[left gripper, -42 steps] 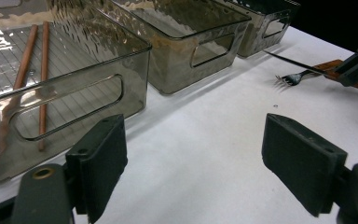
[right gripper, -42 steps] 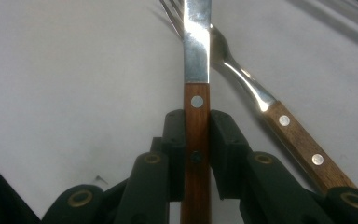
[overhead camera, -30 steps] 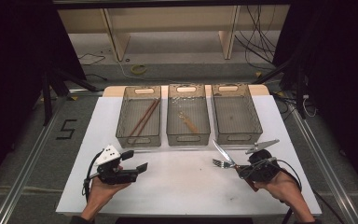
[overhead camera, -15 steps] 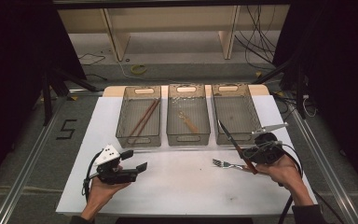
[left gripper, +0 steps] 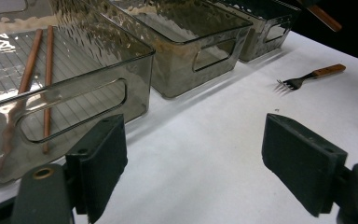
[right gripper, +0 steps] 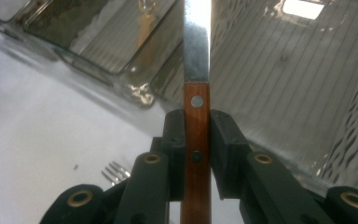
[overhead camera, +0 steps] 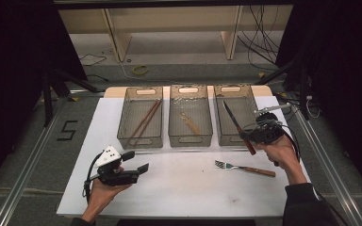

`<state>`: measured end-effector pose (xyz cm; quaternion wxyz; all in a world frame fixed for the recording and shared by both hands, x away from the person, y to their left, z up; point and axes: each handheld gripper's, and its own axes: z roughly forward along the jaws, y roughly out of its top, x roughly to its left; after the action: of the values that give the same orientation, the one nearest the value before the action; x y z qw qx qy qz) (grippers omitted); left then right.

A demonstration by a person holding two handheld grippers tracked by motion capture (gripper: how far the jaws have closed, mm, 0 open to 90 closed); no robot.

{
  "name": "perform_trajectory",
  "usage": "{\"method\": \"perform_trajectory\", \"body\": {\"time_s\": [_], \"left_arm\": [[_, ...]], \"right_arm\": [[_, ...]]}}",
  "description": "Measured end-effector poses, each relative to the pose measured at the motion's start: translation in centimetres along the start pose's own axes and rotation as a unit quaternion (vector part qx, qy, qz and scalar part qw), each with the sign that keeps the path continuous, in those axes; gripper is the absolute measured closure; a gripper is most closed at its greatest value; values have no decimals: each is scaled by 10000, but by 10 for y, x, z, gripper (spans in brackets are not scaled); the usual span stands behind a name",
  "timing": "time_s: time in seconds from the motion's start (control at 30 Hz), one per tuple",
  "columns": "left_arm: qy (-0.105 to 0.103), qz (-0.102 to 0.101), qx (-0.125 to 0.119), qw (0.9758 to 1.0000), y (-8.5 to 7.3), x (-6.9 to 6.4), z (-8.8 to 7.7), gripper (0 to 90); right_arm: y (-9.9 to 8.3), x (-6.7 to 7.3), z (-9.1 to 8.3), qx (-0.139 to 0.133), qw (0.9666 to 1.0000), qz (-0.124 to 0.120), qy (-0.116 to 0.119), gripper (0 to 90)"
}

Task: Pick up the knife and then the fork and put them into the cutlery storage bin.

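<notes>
A knife (overhead camera: 237,126) with a wooden handle and steel blade is held in my right gripper (overhead camera: 250,139), which is shut on the handle. The blade points away over the right clear bin (overhead camera: 250,95). In the right gripper view the gripper (right gripper: 197,135) has both pads pressed on the knife (right gripper: 196,56) handle, above that bin's ribbed floor. A wooden-handled fork (overhead camera: 245,168) lies on the white table below the right hand. My left gripper (overhead camera: 136,161) rests at the front left, open, with nothing between its jaws (left gripper: 200,158).
Three clear bins stand in a row at the back. The left bin (overhead camera: 140,141) holds two brown chopsticks (overhead camera: 145,120); the middle bin (overhead camera: 191,139) holds a pale utensil (overhead camera: 190,123). The fork (left gripper: 307,78) lies right of the bins' front edge.
My right hand has risen and moved away from the front of the table, carrying the knife up over the right bin. The fork stayed on the table. The left hand kept still.
</notes>
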<state>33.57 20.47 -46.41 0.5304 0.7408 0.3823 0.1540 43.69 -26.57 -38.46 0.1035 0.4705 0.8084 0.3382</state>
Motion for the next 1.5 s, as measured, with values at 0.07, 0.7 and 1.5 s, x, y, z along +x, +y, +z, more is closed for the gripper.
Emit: {"method": "perform_trajectory", "body": {"time_s": [0.07,0.7,1.5], "left_arm": [[0,5,-11,10000,0,0,0,215],[7,23,-73,10000,1,1,-2,215],[-10,-2,-148,9999,0,0,-6,215]], "right_arm": [[6,-3,1,-47,10000,42,-26,778],[43,-16,16,-139,9993,326,-90,778],[72,-31,47,-45,9965,751,-370,776]]}}
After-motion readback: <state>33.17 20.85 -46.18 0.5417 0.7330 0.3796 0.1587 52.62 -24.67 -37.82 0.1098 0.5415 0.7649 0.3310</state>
